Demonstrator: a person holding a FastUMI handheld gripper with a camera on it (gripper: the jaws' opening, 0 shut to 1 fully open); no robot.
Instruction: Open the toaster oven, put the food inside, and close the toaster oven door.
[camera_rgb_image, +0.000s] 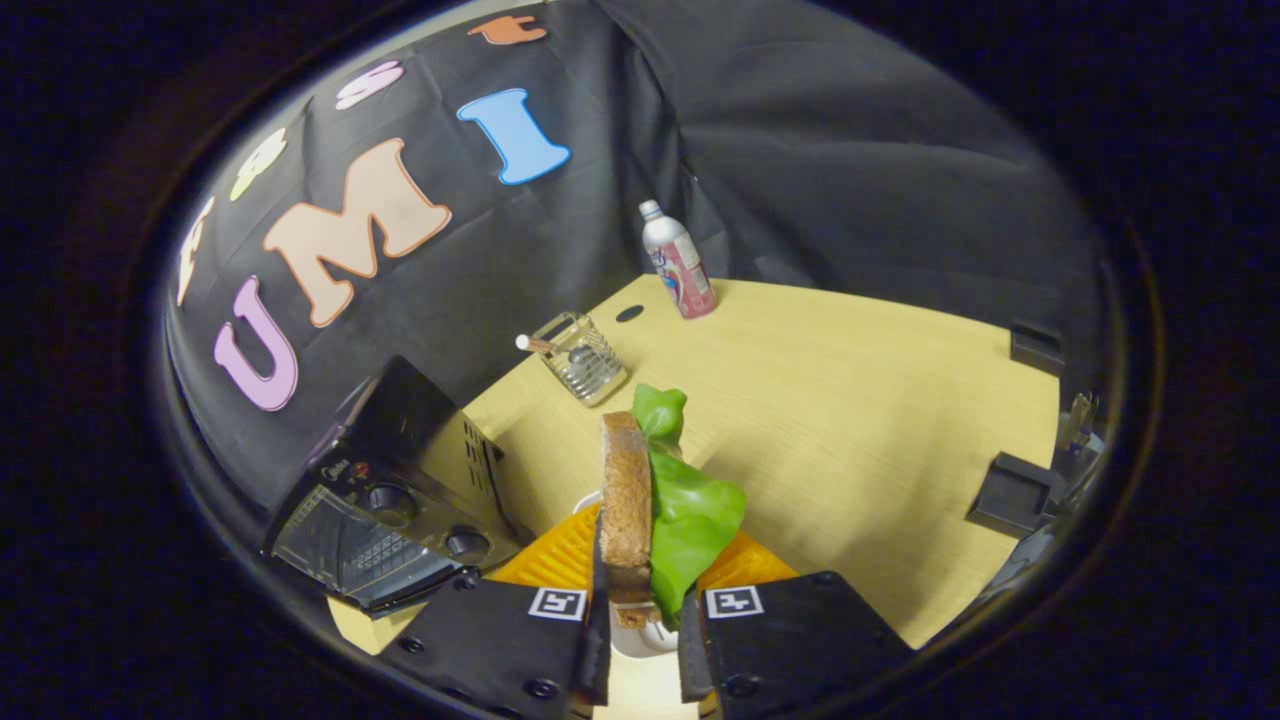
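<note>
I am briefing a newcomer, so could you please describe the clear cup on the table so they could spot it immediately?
Start at the black toaster oven on the wooden table; just beyond it, towards the cloth wall, stands the clear ribbed cup. A white-tipped stick leans out of it, unlike the capped pink-labelled bottle farther back.

Sandwich (650, 500) between claw (640, 625) fingers; toaster oven (390, 500) left.

No word or number is legible; the toaster oven (400, 500), ten o'clock from the gripper (643, 612), bears a script mark too small to read; the bottle (680, 262), twelve o'clock, has a blurred label; each finger, clamping the sandwich (650, 500), carries a square black-and-white marker (557, 603).
</note>
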